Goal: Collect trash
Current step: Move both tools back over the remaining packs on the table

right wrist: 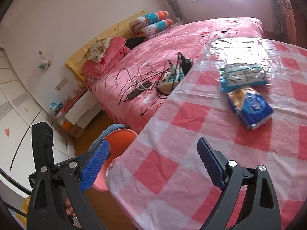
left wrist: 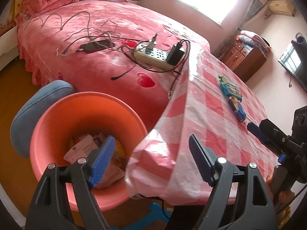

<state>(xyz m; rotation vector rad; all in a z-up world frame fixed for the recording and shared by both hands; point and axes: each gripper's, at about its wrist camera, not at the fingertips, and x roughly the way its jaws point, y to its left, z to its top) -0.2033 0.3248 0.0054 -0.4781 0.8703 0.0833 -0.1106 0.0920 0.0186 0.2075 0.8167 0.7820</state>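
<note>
An orange bin (left wrist: 48, 126) stands on the floor beside the table's corner, with paper and wrappers (left wrist: 84, 149) lying inside. My left gripper (left wrist: 151, 159) is open and empty, its left pad over the bin's mouth and its right pad over the draped tablecloth corner. On the pink checked table (right wrist: 172, 164) lie a blue-green packet (right wrist: 243, 76) (left wrist: 229, 87) and a blue-and-orange packet (right wrist: 249, 109) (left wrist: 238, 110), side by side. My right gripper (right wrist: 153, 163) hangs open and empty over the table's near corner, well short of both packets. Only a slice of the bin (right wrist: 119, 136) shows in the right wrist view.
A pink bed (left wrist: 96, 72) behind the table carries a power strip (left wrist: 153, 54), a phone (left wrist: 94, 46) and tangled cables. A blue cushion (left wrist: 25, 113) leans behind the bin. A dresser (left wrist: 243, 55) and a television (left wrist: 295, 65) stand at the far right.
</note>
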